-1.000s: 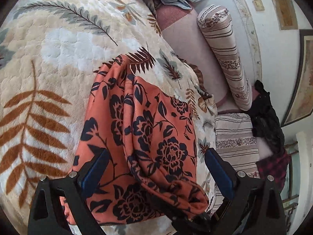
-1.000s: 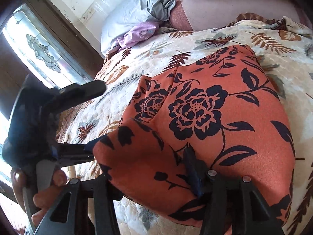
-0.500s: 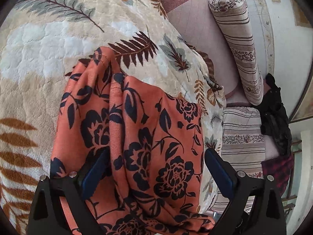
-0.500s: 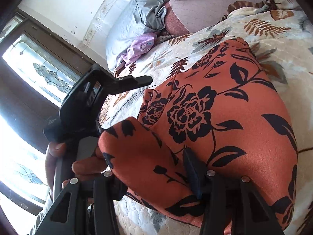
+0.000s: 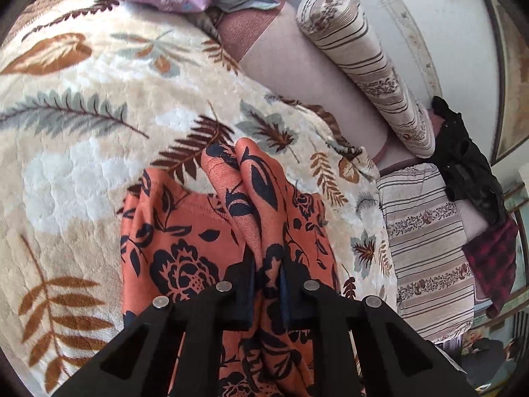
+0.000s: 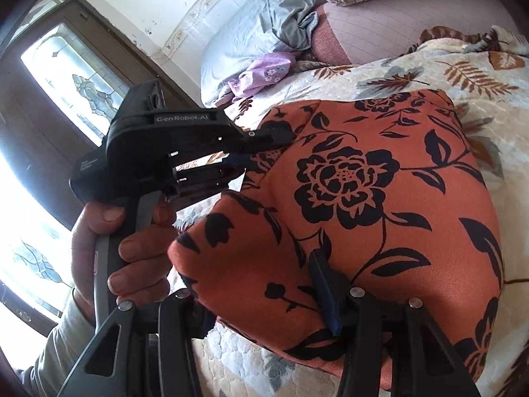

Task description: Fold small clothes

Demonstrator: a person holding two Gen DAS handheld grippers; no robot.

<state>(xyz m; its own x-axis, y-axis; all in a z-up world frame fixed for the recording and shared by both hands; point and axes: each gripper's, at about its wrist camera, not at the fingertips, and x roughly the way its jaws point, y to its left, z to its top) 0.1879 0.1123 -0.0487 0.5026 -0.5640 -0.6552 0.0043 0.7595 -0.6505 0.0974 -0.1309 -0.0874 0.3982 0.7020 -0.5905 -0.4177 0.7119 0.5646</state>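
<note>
now left gripper [image 5: 266,278] jaws just closed, pinching raised fold of orange floral cloth [image 5: 205,248] on leaf-print blanket [image 5: 82,152]. right gripper [image 6: 261,301] grasping near corner of same cloth. left gripper body reads "genrobot.ai".

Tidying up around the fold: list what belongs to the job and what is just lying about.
In the job: orange floral garment; left tongs, shut on a pinched ridge of it; right tongs, gripping its folded edge.

Lying about: lilac garment; grey cloth; striped bolster; black clothing.
</note>
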